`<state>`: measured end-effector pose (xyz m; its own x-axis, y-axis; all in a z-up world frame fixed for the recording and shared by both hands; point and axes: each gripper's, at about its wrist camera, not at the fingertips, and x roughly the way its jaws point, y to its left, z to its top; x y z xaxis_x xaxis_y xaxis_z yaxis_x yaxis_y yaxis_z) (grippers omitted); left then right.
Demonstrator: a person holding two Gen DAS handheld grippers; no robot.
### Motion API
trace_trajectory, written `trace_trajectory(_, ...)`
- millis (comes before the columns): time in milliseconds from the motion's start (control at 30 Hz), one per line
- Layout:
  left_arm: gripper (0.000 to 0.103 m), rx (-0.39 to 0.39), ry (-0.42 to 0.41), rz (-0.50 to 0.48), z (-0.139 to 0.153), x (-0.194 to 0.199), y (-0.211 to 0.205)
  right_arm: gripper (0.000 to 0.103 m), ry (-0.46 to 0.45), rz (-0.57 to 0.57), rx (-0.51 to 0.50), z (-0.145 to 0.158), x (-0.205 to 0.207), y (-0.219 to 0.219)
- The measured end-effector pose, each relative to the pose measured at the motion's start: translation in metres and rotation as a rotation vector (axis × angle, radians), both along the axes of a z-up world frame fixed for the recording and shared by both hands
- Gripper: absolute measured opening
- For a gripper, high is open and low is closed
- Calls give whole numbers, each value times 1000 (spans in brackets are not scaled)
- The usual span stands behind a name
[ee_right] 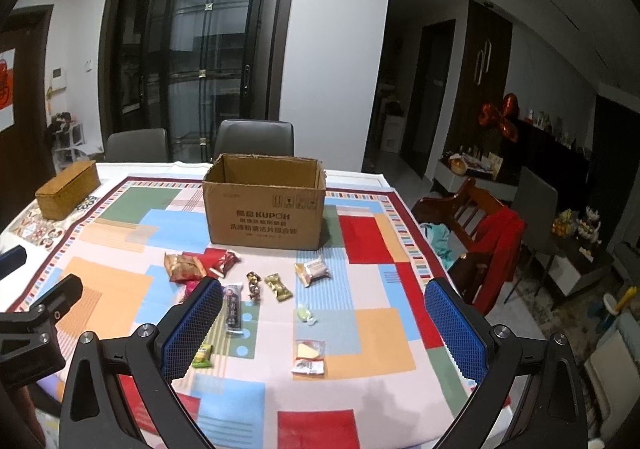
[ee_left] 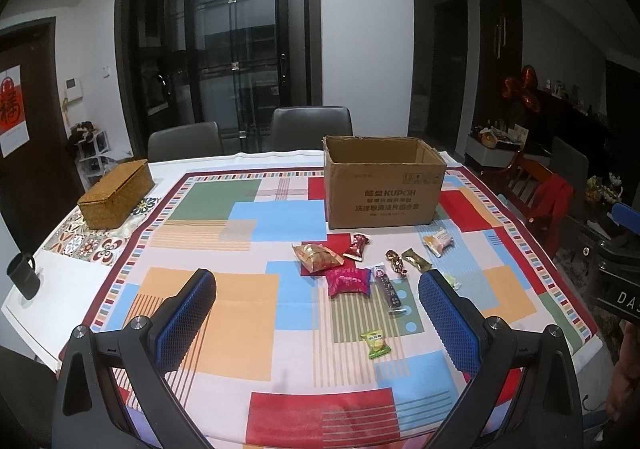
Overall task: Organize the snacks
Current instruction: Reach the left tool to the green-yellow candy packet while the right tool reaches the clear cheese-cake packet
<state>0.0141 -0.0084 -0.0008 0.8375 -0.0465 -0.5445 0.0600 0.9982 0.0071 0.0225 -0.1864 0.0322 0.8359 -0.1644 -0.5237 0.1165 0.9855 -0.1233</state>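
Note:
Several wrapped snacks lie loose on the patterned tablecloth in front of an open cardboard box [ee_left: 382, 193] [ee_right: 264, 215]. Among them are a gold packet [ee_left: 317, 258] [ee_right: 183, 266], a pink packet [ee_left: 348, 281], a long dark bar [ee_left: 390, 291] [ee_right: 233, 309], a small green-yellow packet [ee_left: 376, 344] [ee_right: 202, 356] and a clear packet with a yellow wafer [ee_right: 309, 356]. My left gripper [ee_left: 316, 285] hovers open above the near table, nothing between its blue pads. My right gripper [ee_right: 324, 293] is open too and holds nothing.
A woven lidded basket [ee_left: 116, 193] [ee_right: 68, 189] sits at the table's far left. A dark mug [ee_left: 24, 275] stands at the left edge. Grey chairs [ee_left: 310, 127] line the far side. A wooden chair with a red garment [ee_right: 488, 233] stands right of the table.

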Motion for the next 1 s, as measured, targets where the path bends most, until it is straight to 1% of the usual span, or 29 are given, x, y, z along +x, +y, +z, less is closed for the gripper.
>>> trace_trajectory(300, 103, 8, 7, -20, -9, 11, -8, 102, 34, 4, 28, -15, 12, 0)
trace_trajectory(467, 103, 2, 1, -26, -19, 21, -14, 102, 56, 5, 49, -30, 22, -5)
trace_trajectory(600, 103, -4, 6, -25, -29, 31, -18, 102, 61, 3, 38, -41, 31, -4)
trace_trajectory(800, 103, 0, 18, -35, -49, 41, -26, 102, 80, -2, 33, -61, 40, -8)
trace_trajectory(933, 103, 16, 21, -61, -68, 46, -35, 102, 102, -3, 35, -80, 47, -11)
trace_trajectory(1000, 103, 23, 36, -73, -80, 49, -40, 102, 111, -2, 29, -89, 51, -12)
